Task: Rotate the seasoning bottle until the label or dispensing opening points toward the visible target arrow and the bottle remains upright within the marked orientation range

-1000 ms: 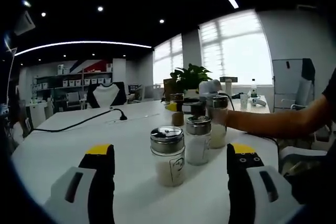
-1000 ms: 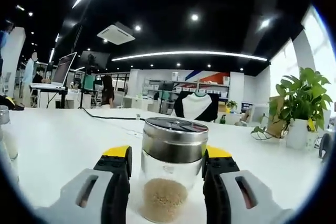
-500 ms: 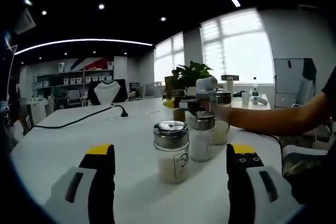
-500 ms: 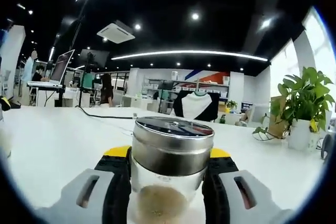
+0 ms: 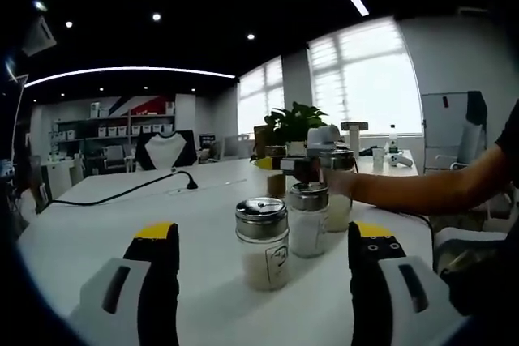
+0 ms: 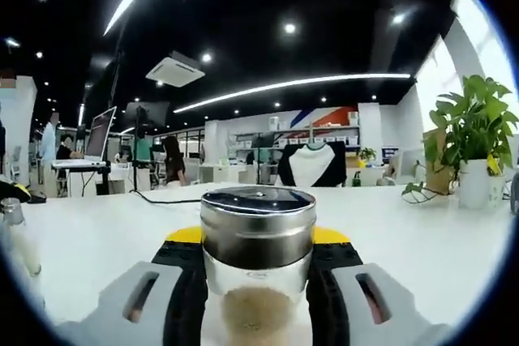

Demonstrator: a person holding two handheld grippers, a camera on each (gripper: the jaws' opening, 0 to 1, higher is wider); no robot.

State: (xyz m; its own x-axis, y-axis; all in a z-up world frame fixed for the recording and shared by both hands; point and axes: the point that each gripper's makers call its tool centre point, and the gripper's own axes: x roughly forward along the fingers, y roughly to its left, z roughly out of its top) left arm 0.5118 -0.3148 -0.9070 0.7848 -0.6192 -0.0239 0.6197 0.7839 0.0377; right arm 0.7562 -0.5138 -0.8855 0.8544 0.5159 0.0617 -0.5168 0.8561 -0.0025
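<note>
You are clamping the seasoning bottle [image 6: 258,273] by its glass between the right gripper [image 6: 258,281] jaws, upright over the white table [image 6: 422,249] to twist it, while holding your left gripper [image 5: 263,253] wide apart, idling short of the jars [image 5: 263,242] beside that bottle.

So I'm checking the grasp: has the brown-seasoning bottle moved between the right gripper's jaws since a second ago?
Yes. The bottle now sits deeper between the right gripper jaws, hiding more of their yellow tips, and looks larger.
</note>
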